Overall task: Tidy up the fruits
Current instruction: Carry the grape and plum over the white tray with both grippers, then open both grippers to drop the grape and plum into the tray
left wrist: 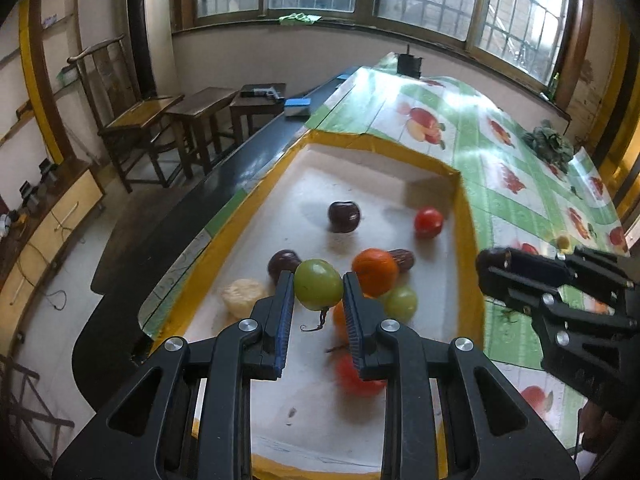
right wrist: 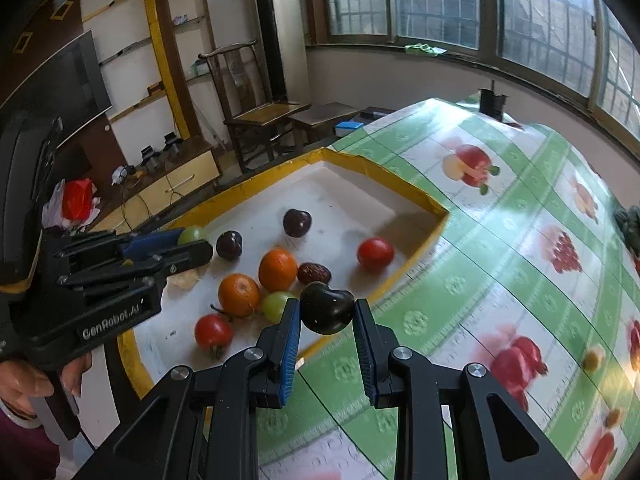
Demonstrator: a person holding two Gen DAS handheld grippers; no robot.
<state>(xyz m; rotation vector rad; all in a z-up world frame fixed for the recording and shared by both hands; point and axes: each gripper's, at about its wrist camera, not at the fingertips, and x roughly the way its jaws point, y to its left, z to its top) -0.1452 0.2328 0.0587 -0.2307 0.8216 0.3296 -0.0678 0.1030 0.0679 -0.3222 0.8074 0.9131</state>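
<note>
A white tray with a yellow rim (left wrist: pixel 464 240) (right wrist: pixel 420 200) holds several fruits on the fruit-print tablecloth. My left gripper (left wrist: pixel 319 292) is shut on a green fruit (left wrist: pixel 318 290) and holds it above the tray; it also shows in the right wrist view (right wrist: pixel 192 234). My right gripper (right wrist: pixel 326 312) is shut on a dark plum (right wrist: pixel 326 308) above the tray's right rim; in the left wrist view it (left wrist: pixel 490 266) is at the right. In the tray lie two oranges (right wrist: pixel 278 268) (right wrist: pixel 239 294), red tomatoes (right wrist: pixel 375 253) (right wrist: pixel 213 332), dark plums (right wrist: pixel 297 222) (right wrist: pixel 229 244), a green fruit (right wrist: pixel 276 305) and a brown date (right wrist: pixel 314 273).
A pale lumpy piece (left wrist: pixel 244 296) lies at the tray's left side. A dark leafy bunch (left wrist: pixel 550 144) and a black holder (left wrist: pixel 409 63) stand on the tablecloth (right wrist: pixel 520 240). A black bench (left wrist: pixel 180 216), wooden chairs and stools (left wrist: pixel 160 120) are to the left.
</note>
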